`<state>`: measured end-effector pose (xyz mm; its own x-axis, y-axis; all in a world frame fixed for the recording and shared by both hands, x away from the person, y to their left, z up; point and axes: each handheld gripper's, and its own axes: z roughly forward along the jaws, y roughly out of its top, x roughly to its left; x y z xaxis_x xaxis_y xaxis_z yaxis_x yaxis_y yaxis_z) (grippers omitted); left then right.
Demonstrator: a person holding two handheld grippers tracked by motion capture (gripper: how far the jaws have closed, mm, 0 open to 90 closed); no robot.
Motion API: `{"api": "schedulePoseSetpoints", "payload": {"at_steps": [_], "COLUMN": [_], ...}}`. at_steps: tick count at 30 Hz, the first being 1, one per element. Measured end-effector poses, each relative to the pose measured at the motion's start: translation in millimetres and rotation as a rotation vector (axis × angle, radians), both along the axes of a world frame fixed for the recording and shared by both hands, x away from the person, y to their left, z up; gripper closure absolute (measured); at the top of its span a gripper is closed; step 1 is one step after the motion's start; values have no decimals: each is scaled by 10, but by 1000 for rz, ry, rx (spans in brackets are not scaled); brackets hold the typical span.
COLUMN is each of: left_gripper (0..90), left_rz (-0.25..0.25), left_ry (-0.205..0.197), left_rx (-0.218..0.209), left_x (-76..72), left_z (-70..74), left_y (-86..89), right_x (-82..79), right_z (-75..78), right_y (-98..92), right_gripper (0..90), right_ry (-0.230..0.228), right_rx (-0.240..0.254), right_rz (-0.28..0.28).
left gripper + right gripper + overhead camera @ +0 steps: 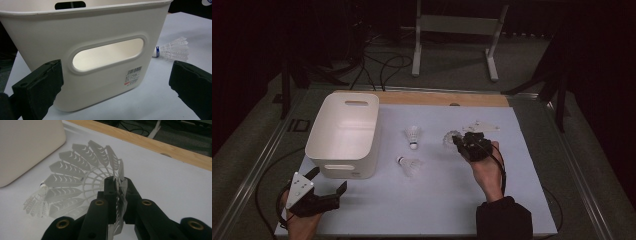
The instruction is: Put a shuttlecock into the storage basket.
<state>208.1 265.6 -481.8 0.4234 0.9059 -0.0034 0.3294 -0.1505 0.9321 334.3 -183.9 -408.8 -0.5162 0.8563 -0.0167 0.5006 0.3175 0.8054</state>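
Note:
A white plastic shuttlecock [75,177] is pinched by its skirt rim between the jaws of my right gripper [118,182], which is shut on it. In the high view this gripper [459,143] sits right of the table's centre with the shuttlecock [450,139] at its tip. Two more shuttlecocks lie on the white mat, one [413,136] at centre and one [409,165] nearer me. A white bin [344,132] with handle slots stands at the left. My left gripper [329,182] rests open just in front of the bin [100,32], nothing between its jaws.
A wooden strip [442,98] runs along the mat's far edge. Beyond the table stand a white frame [457,30] and loose cables [382,65] on the floor. One lying shuttlecock [172,48] shows to the right of the bin in the left gripper view.

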Motion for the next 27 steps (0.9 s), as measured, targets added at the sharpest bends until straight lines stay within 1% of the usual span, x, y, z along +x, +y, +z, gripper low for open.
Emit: {"api": "schedulePoseSetpoints", "payload": {"at_steps": [2,7,13,20,27], "left_gripper": [2,2,2,2,2], "left_rz": [0,-1,1,1,0], "left_ry": [0,-1,-2,-1,-1], "left_rx": [0,0,-2,0,0], "left_x": [1,0,-2,-1,2], "left_z": [0,0,2,0,-1], "left_y": [0,2,7,3,4], "right_x": [9,40,67,95,121], "right_z": [9,32,38,60,66], "right_y": [4,23,50,75,70], "right_gripper": [842,842,842,842,842], "right_ry": [1,-3,5,10,17], "right_rx": [0,18,21,46,60], "right_rz": [4,12,24,34,43]}}
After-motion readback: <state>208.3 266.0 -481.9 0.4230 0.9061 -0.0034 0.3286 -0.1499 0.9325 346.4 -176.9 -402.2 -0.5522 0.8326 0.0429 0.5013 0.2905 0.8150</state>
